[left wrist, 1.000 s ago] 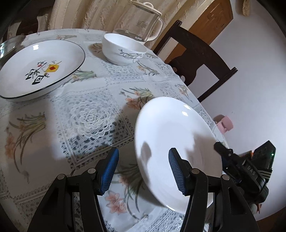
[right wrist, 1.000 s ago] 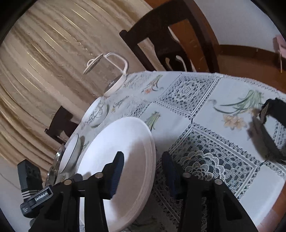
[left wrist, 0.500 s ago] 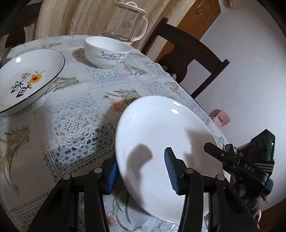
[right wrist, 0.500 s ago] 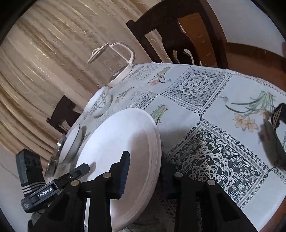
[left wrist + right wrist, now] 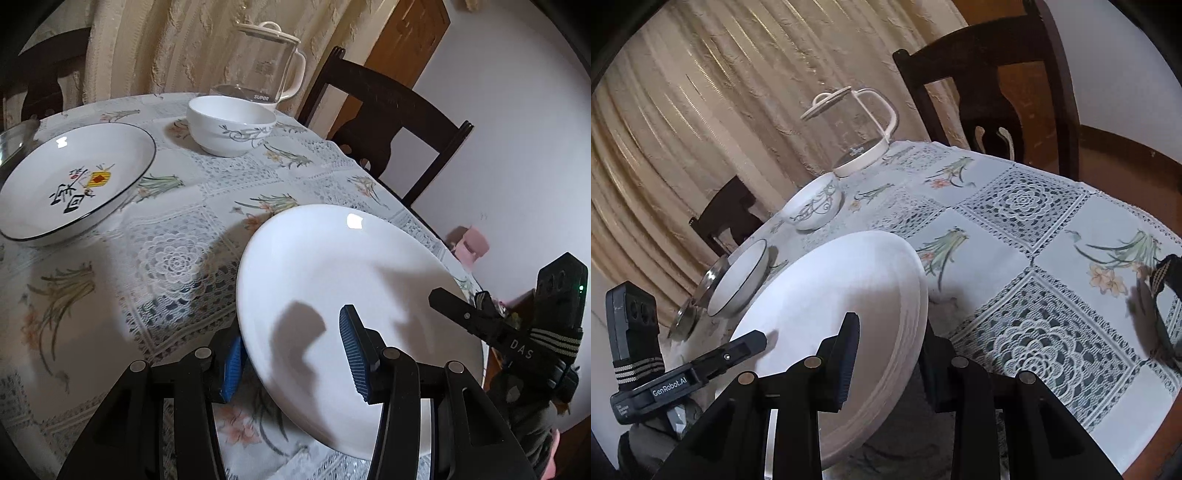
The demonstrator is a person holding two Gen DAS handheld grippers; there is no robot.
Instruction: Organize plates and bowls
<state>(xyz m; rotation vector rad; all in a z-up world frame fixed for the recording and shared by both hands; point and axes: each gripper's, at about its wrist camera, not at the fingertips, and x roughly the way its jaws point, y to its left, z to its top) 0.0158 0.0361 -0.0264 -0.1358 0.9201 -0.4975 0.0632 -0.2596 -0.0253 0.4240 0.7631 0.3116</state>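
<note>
Two hand-held grippers meet on one plain white plate (image 5: pixel 354 280) near the close edge of the tabletop (image 5: pixel 177 236), which is covered by a lace cloth printed with flowers. The left hand-held gripper (image 5: pixel 291 358) straddles the plate's near rim, one blue-padded finger above the plate's face and the other tucked under the rim, with the jaws set wide and a clear gap between the upper pad and the plate, so it has not clamped. The right hand-held gripper (image 5: pixel 886 354) straddles the opposite rim the same way, one finger over the upper face and one below; whether its pads press the plate cannot be told from these views. In the right wrist view the plate looks tilted, its far rim raised above the cloth, with a shadow beneath it. A shallow white plate with a black rim (image 5: pixel 74 181), painted with black characters and a yellow and red motif, sits well apart on the tabletop, toward the left gripper's side. Beyond it stands a white bowl (image 5: pixel 231 125) with a grey vine pattern, and just behind the bowl a glass kettle (image 5: pixel 264 66) with a white lid and handle. Dark wooden chairs (image 5: pixel 384 122) stand around the tabletop, with pale curtains (image 5: pixel 701 110) behind.
</note>
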